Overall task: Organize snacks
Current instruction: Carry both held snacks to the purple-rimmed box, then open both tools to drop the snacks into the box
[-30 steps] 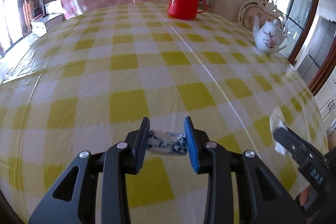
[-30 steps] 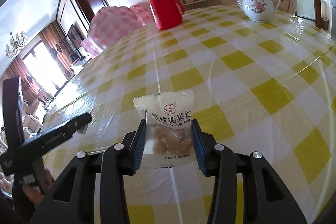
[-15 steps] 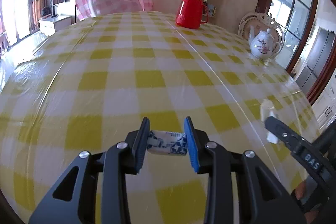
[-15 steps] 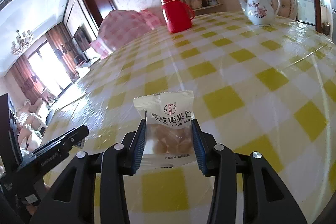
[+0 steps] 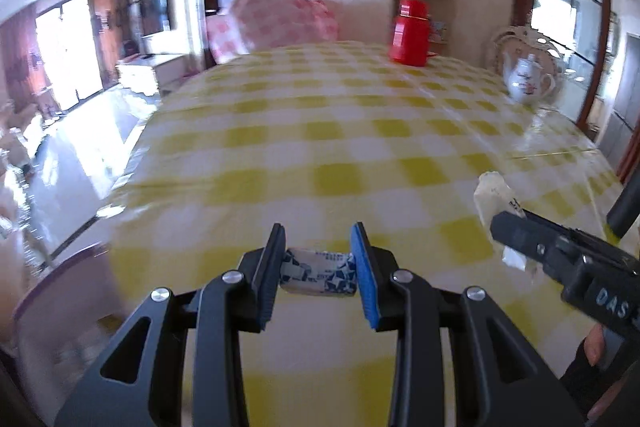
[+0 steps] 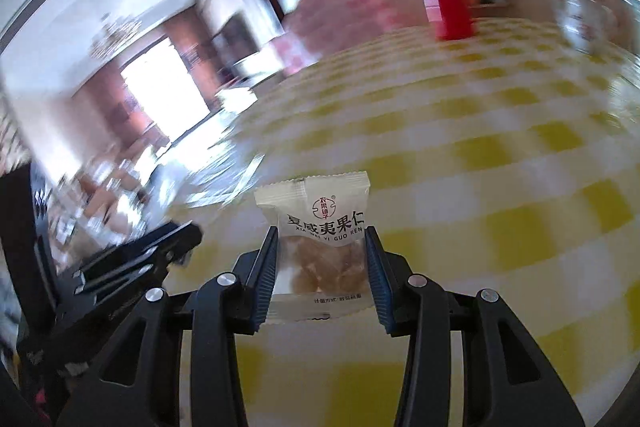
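As tongs [image 6: 321,261] clamp packet [image 6: 320,227], apparently nuts

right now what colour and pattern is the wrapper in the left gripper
White with dark blue geometric shapes, on the small candy; clearest in the left wrist view.

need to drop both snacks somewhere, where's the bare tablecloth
The checked tablecloth is bare from the left gripper out to the red thermos and teapot at the far edge. The right side is crowded by the right gripper.
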`<action>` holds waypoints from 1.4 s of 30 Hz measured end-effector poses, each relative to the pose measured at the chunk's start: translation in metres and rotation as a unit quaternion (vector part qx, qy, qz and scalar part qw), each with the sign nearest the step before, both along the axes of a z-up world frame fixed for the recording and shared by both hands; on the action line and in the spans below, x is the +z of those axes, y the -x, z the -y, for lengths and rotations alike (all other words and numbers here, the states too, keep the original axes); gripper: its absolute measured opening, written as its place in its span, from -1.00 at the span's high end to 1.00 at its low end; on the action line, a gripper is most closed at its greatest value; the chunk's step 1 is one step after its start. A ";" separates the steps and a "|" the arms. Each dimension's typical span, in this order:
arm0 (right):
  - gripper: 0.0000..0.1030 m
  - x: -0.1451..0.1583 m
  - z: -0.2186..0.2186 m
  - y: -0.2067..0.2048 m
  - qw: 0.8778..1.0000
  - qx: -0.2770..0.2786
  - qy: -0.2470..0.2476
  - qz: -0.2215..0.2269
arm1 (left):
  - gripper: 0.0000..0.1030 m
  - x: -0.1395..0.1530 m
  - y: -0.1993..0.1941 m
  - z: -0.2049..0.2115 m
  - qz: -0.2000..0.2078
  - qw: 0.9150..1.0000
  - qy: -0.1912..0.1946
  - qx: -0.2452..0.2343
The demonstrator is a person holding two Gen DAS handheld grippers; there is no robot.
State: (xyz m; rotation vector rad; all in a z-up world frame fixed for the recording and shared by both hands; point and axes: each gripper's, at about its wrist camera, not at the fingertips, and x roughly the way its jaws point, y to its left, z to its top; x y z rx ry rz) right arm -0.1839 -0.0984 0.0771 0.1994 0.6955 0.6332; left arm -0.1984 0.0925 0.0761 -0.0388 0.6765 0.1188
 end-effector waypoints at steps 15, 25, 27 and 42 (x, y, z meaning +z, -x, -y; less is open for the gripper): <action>0.17 -0.015 -0.196 0.112 0.962 0.247 0.120 0.002 | 0.32 -0.008 0.123 -0.185 -0.047 0.992 -0.008 0.117; -0.68 -0.025 -0.228 0.129 0.943 0.277 0.184 0.001 | -0.97 -0.012 0.131 -0.202 -0.041 0.979 -0.044 0.193; -0.68 -0.025 -0.234 0.126 0.937 0.284 0.205 -0.013 | -0.97 -0.015 0.130 -0.202 -0.060 0.967 -0.068 0.237; -0.68 -0.033 -0.249 0.119 0.923 0.246 0.285 -0.077 | -0.97 -0.045 0.121 -0.217 -0.151 0.957 0.012 0.246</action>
